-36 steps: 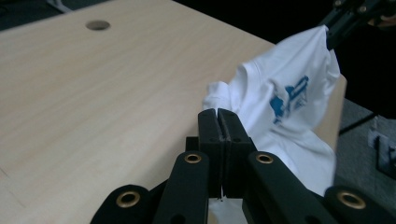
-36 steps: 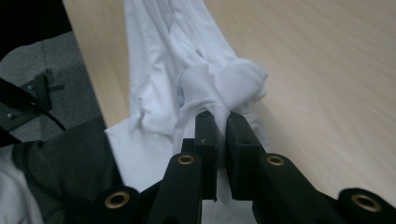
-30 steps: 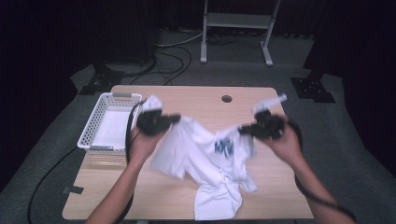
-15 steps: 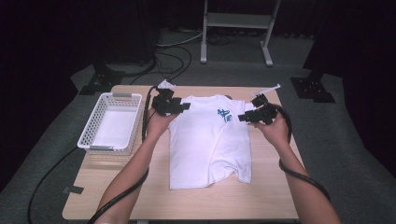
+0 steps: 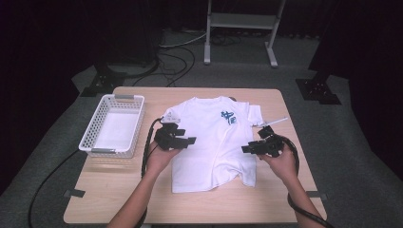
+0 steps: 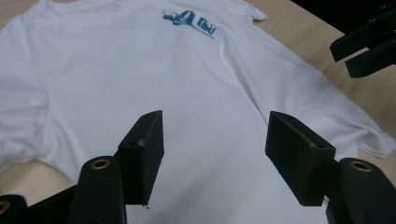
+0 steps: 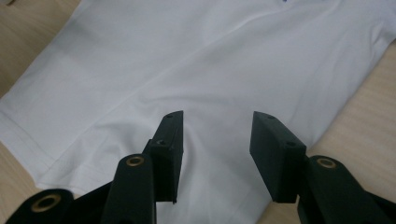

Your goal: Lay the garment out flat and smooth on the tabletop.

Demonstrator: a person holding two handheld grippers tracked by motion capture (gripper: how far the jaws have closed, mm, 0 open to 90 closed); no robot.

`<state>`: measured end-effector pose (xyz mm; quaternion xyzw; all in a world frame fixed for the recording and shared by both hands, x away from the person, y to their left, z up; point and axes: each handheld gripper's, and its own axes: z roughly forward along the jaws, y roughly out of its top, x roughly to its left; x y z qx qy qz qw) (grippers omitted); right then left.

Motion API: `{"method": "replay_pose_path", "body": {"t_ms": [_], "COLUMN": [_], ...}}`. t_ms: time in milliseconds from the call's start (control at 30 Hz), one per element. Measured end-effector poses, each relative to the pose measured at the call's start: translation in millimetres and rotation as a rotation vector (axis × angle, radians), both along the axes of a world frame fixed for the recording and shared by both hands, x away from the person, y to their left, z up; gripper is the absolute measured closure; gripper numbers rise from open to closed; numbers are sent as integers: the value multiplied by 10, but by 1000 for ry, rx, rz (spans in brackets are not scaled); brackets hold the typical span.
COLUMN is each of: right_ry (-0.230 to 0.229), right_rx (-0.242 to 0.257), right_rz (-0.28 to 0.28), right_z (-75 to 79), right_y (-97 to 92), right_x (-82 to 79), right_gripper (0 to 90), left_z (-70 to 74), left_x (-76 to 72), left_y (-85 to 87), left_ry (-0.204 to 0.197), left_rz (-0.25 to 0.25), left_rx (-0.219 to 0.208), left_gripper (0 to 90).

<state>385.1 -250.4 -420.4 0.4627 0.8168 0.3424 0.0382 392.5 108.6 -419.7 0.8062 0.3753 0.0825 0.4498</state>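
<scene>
Basket: a white slatted basket point(image 5: 113, 124) sits on the tabletop point(image 5: 199, 204) well to the outer side of the left fingers, nothing visible inside it.

Left hand: the left hand point(image 5: 160, 156) reaches in from the bottom edge, forearm angled up toward the shirt's left edge; the left gripper point(image 5: 189, 140) points inward across the shirt.

Left fingers: spread apart, gripping nothing (the left gripper view shows white cloth in the gap between them, though contact cannot be judged) point(image 6: 141, 154).

T-shirt: a white T-shirt point(image 5: 214, 137) lies flat and face up between the two sets of fingers, its long axis running away from the person, collar at the far end, hem nearest the person, slightly skewed. A blue print point(image 5: 228, 116) marks the chest.

What the gripper views add: the left gripper view shows the print point(image 6: 190, 19) beyond its fingers and the other gripper at upper right; the right gripper view shows creases in the cloth point(image 7: 196, 70) and the hem stitching at lower left.

Right hand: the right hand point(image 5: 280, 159) comes in from the lower right, the right gripper point(image 5: 245, 148) aimed inward at the shirt's right edge.

Right fingers: released, a clear gap between them over the cloth point(image 7: 275, 156).
</scene>
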Motion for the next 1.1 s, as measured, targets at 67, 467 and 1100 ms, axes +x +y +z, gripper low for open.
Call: {"method": "replay_pose_path", "body": {"t_ms": [67,467,1100], "right_ry": [12,66,51], "right_rx": [6,25,40], "right_rz": [0,7,6], "right_z": [-58,-324,-450], "right_y": [-11,-21,-157], "right_x": [-71,-422,-716], "right_gripper": [544,547,562], "left_z": [-31,-280,-502], "left_x": [-87,-533,-858], "left_y": [5,7,176], "left_ry": [8,68,134], "left_rz": [-9,-74,-88], "left_rx": [2,32,89], "left_gripper": [367,367,368]}}
